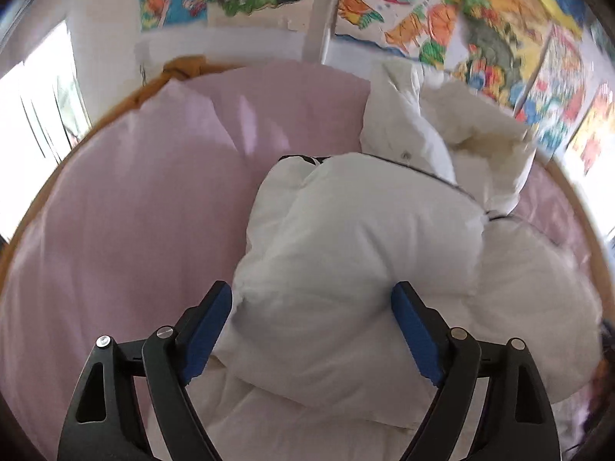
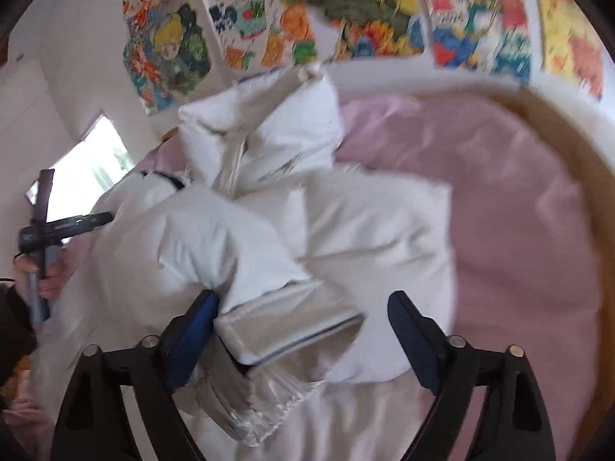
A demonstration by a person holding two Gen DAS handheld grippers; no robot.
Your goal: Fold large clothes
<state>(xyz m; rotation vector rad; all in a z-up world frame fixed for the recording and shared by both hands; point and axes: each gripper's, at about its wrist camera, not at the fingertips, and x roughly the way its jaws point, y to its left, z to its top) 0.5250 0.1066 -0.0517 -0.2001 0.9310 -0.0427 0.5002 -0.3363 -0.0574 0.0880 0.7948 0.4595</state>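
A puffy white down jacket [image 1: 346, 230] lies bunched on a pink bedsheet [image 1: 134, 211]. My left gripper [image 1: 311, 307] straddles a thick fold of it near the camera. Its blue pads [image 1: 215, 311] stand wide at the fold's sides and do not squeeze it. In the right wrist view the same jacket [image 2: 346, 223] fills the middle. A sleeve cuff [image 2: 288, 330] with a dark edge lies between the fingers of my right gripper [image 2: 303, 307]. The cuff rests against the left pad [image 2: 192, 330], and a gap shows before the right pad, so this gripper is open.
The pink sheet [image 2: 519, 211] covers a bed with a tan wooden rim [image 2: 576, 146]. Colourful posters [image 1: 480, 38] hang on the white wall behind. A bright window [image 1: 34, 115] is at the left. A hand [image 2: 50, 272] holds the left tool's black body [image 2: 65, 226].
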